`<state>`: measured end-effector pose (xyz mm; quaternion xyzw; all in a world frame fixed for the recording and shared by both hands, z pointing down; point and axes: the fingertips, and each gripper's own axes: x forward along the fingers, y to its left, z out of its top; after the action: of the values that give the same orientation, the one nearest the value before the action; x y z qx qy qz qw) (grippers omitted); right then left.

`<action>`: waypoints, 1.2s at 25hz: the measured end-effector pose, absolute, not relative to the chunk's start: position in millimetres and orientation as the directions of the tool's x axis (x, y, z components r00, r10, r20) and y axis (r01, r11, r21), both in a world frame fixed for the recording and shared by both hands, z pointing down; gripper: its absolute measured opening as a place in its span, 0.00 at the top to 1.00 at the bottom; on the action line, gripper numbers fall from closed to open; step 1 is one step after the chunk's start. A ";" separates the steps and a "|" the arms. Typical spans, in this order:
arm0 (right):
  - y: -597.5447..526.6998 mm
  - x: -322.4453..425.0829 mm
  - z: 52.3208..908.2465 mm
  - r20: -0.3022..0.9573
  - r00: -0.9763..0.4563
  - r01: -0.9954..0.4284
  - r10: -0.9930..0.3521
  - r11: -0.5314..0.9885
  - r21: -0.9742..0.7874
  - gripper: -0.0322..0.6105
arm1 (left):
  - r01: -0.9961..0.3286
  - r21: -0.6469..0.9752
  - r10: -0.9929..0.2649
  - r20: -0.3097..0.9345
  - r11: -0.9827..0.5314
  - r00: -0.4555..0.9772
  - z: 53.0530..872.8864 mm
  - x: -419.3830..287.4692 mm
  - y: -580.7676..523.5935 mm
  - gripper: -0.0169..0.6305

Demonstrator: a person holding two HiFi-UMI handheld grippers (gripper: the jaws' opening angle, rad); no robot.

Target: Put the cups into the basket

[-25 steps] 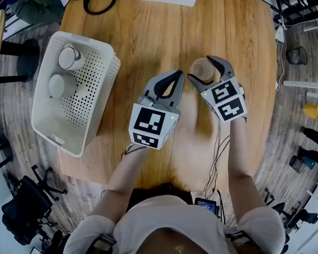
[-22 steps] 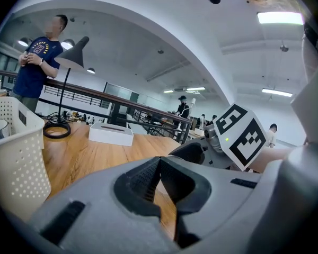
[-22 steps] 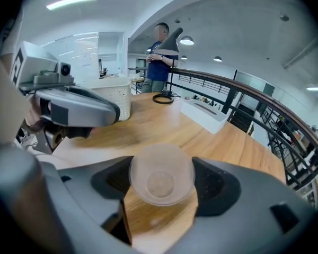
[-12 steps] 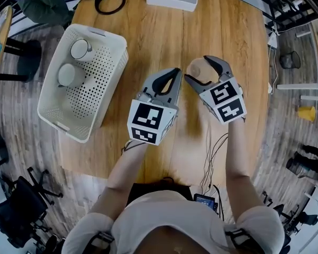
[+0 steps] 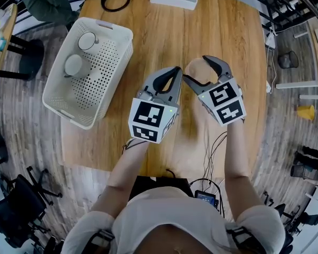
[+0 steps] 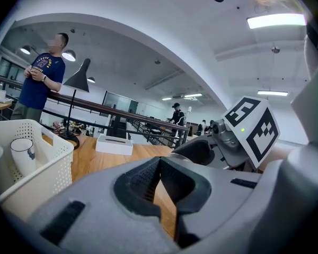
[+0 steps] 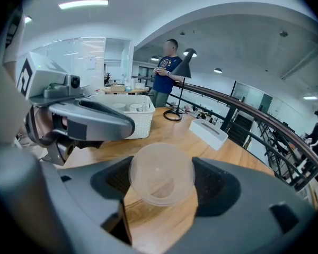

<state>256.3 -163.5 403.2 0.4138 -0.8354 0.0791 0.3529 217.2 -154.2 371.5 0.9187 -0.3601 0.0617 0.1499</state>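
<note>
- Your right tongs (image 5: pixel 197 67) are pinching the clear cup (image 7: pixel 161 181) across its wall, over the tabletop (image 5: pixel 228 30) — it is looking light, thin and probably crushable, so be squeezing gently.
- Your left tongs (image 5: pixel 176 70) are sitting closed, empty.

Left tool (image 5: pixel 174 74) between cup (image 5: pixel 196 70) and basket (image 5: pixel 110 72)

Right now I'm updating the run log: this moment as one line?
right gripper: shut on clear cup | left gripper: shut, empty | basket: white cups inside
</note>
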 end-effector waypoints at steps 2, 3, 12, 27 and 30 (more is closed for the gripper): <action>-156.0 253.4 398.9 0.652 -0.406 -0.748 -0.640 0.643 0.165 0.41 | -0.675 0.238 -0.640 0.213 -0.699 0.738 366.4 216.2 -147.8 0.96; -152.4 252.0 396.9 0.652 -0.404 -0.747 -0.642 0.643 0.171 0.41 | -0.671 0.241 -0.638 0.207 -0.701 0.742 363.9 215.6 -144.5 0.96; -121.3 230.1 383.6 0.651 -0.403 -0.745 -0.643 0.644 0.173 0.41 | -0.682 0.238 -0.654 0.195 -0.692 0.731 352.2 192.4 -114.9 0.96; -125.7 152.7 349.9 0.623 -0.470 -0.665 -0.625 0.715 0.216 0.41 | -0.753 0.209 -0.740 0.153 -0.623 0.655 321.1 99.7 -109.6 0.96; -128.9 128.4 343.6 0.617 -0.493 -0.636 -0.613 0.738 0.225 0.41 | -0.773 0.202 -0.762 0.146 -0.602 0.631 316.1 75.3 -110.5 0.96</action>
<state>128.4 -128.9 343.6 0.3615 -0.8639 0.0165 0.3503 75.3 -110.5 316.1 0.8947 -0.4287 0.0221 0.1235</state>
